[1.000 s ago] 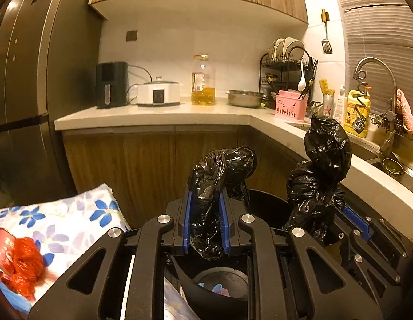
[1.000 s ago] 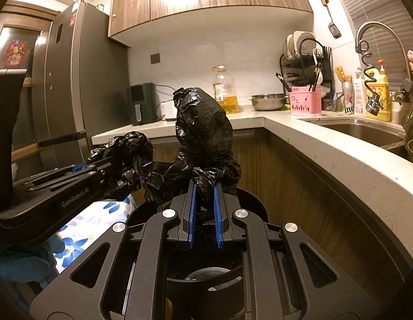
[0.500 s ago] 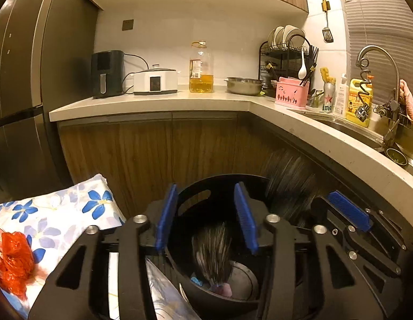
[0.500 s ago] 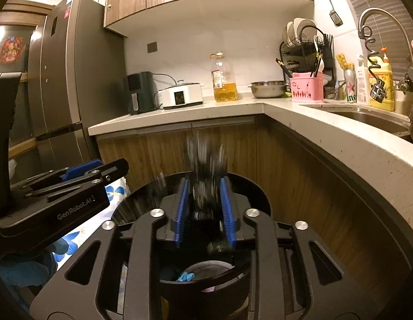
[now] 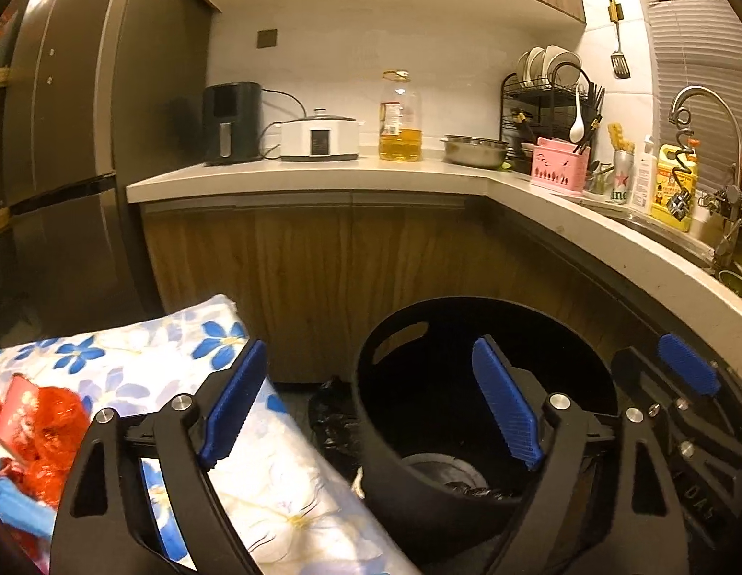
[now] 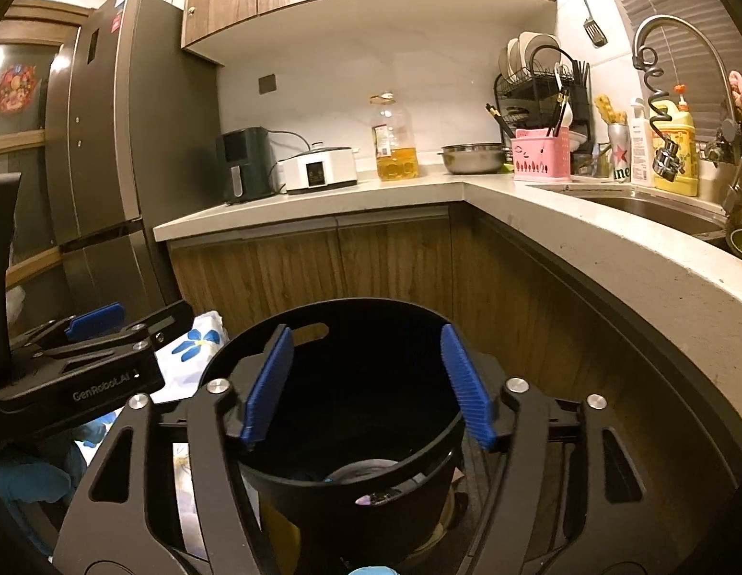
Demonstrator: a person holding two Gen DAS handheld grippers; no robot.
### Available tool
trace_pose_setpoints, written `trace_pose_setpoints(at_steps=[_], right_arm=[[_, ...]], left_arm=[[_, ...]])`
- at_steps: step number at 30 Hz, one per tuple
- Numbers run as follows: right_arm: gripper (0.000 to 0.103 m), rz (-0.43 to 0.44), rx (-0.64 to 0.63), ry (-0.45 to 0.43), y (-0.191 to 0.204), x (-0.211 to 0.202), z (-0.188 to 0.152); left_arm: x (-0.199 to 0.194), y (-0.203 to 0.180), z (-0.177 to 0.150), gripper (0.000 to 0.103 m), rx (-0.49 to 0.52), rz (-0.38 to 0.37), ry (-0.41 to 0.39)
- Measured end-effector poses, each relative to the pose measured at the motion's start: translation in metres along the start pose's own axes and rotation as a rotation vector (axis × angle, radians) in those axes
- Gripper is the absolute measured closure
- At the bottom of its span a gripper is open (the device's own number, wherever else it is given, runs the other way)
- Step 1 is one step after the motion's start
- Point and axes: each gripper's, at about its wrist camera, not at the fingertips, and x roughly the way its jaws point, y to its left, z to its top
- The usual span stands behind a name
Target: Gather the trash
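Note:
A black round bin stands on the floor below both grippers. Crumpled black bag plastic lies at its bottom, and more black plastic shows just outside its left wall. My left gripper hangs over the bin's left rim, its jaws opening with nothing between the blue pads. My right gripper is centred over the bin, its jaws also opening and empty. The right gripper appears at the right of the left wrist view, and the left gripper at the left of the right wrist view.
A floral cloth bundle with a red plastic bag on it lies left of the bin. Wooden cabinets under an L-shaped counter close off the back and right. A tall fridge stands at the left.
Both grippers were shut on ends of a black bag; both opened and the bag dropped into the bin. The left gripper sank a little toward the bin's left side.

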Motion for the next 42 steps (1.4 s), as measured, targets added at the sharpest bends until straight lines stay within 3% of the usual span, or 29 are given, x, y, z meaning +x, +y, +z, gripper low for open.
trace_pose_setpoints(at_steps=[12, 25, 30, 36, 42], right_arm=[[0.02, 0.021, 0.004, -0.017, 0.014, -0.033, -0.001], [0.018, 0.081, 0.002, -0.041, 0.047, -0.078, -0.009], [0.018, 0.135, -0.02, -0.043, 0.07, -0.095, -0.017], [0.018, 0.227, -0.06, -0.015, 0.107, -0.106, -0.033], [0.018, 0.338, -0.096, 0.046, 0.156, -0.106, -0.054]], left_arm=[[-0.06, 0.023, -0.018, 0.008, -0.009, 0.108, -0.037], [-0.134, 0.063, -0.05, 0.008, -0.045, 0.214, -0.07], [-0.164, 0.086, -0.071, 0.008, -0.051, 0.291, -0.082], [-0.199, 0.131, -0.104, 0.008, -0.069, 0.443, -0.066], [-0.231, 0.18, -0.128, 0.008, -0.144, 0.55, -0.04]])
